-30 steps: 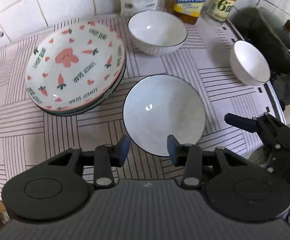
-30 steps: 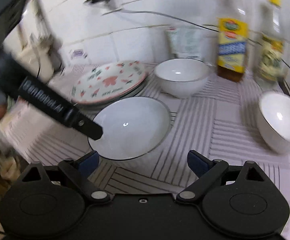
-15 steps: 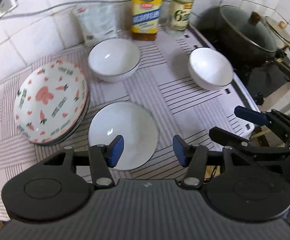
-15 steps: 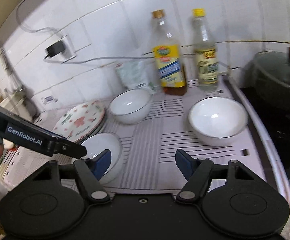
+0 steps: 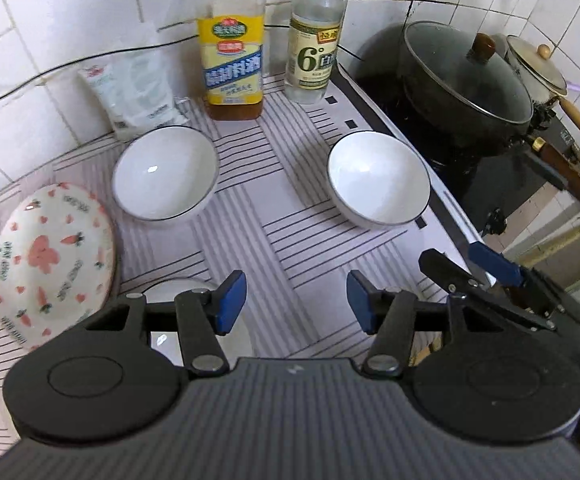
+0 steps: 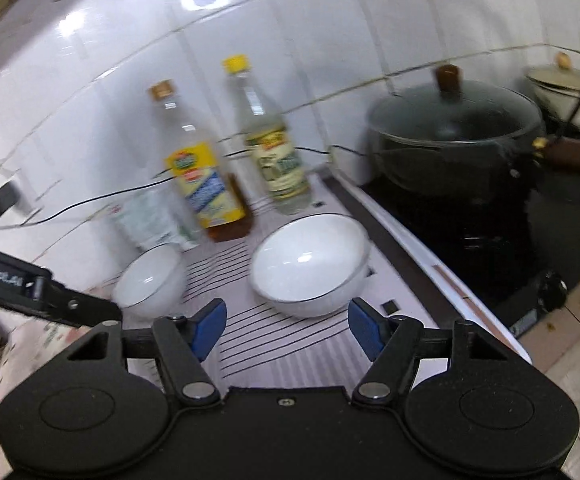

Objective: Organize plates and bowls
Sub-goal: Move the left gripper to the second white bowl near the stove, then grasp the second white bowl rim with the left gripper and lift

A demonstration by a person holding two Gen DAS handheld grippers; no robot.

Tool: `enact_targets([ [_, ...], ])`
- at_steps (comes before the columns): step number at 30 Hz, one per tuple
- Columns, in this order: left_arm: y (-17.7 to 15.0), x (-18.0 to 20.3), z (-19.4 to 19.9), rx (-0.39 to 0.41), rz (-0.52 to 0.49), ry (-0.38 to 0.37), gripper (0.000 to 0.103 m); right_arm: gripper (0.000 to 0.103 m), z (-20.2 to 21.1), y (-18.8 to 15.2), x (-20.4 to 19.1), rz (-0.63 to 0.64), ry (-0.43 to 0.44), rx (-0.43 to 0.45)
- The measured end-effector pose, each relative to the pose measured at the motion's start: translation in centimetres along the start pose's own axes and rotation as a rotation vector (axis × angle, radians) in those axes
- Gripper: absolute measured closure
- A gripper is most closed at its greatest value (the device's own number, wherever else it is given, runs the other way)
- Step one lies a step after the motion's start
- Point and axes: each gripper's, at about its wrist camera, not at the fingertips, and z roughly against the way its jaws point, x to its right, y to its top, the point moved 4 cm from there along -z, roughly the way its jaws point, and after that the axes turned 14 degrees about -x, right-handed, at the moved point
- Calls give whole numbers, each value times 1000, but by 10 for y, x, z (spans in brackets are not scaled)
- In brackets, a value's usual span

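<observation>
Two white bowls sit on the striped mat: one at the back left point(image 5: 165, 174) point(image 6: 148, 280), one at the right point(image 5: 378, 184) point(image 6: 310, 264) near the stove. A stack of carrot-print plates point(image 5: 50, 260) lies at the left. A white shallow bowl point(image 5: 178, 292) is mostly hidden under my left gripper. My left gripper point(image 5: 296, 306) is open and empty above the mat. My right gripper point(image 6: 286, 326) is open and empty, just in front of the right bowl; it also shows in the left wrist view point(image 5: 466, 264).
Two bottles point(image 5: 232, 44) point(image 5: 314, 40) and a white bag point(image 5: 130, 96) stand against the tiled wall. A black lidded pot point(image 5: 466, 80) sits on the stove at the right, with a smaller pot point(image 5: 534, 68) behind it. The mat's right edge point(image 5: 430, 200) borders the stove.
Both grippers have swung right, away from the shallow bowl and plates. The right gripper now faces the right bowl closely. Both stay open.
</observation>
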Motion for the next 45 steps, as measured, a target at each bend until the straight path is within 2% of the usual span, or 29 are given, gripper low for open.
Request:
enact_targets([
  [4, 20, 6, -22, -7, 10, -21, 48, 33, -16, 11, 10, -60, -8, 29],
  [9, 40, 14, -40, -26, 46, -35, 46, 34, -44, 17, 18, -121, -99, 112],
  [12, 51, 19, -50, -16, 49, -44, 44, 36, -63, 19, 19, -124, -112, 109],
  [14, 60, 21, -59, -13, 54, -40, 44, 43, -74, 18, 26, -153, -122, 95],
  [16, 68, 21, -71, -8, 67, -34, 43, 56, -86, 18, 32, -190, -132, 60],
  [19, 79, 18, -87, 0, 82, -20, 43, 67, -96, 20, 38, -242, -92, 18],
  [23, 86, 16, -109, -14, 93, 24, 43, 70, -100, 19, 48, -333, -14, -17],
  [27, 87, 18, -121, -27, 77, 11, 44, 74, -101, 18, 47, -362, -19, -26],
  [29, 86, 20, -123, -30, 70, 8, 46, 77, -102, 15, 47, -367, -32, -29],
  [31, 84, 22, -121, -33, 65, -13, 67, 84, -104, 12, 50, -393, -38, -43],
  [33, 85, 23, -119, -30, 76, -46, 74, 87, -105, 9, 54, -416, -29, -53],
  [38, 88, 24, -124, -18, 97, -51, 78, 91, -112, 11, 64, -431, 4, -42],
  [40, 89, 25, -125, -20, 90, -76, 92, 91, -114, 17, 64, -408, -5, -38],
  [43, 88, 25, -125, -82, 92, -92, 92, 87, -117, 23, 65, -435, 34, -51],
  [45, 86, 19, -122, -95, 105, -131, 92, 87, -117, 22, 68, -459, 77, -70],
])
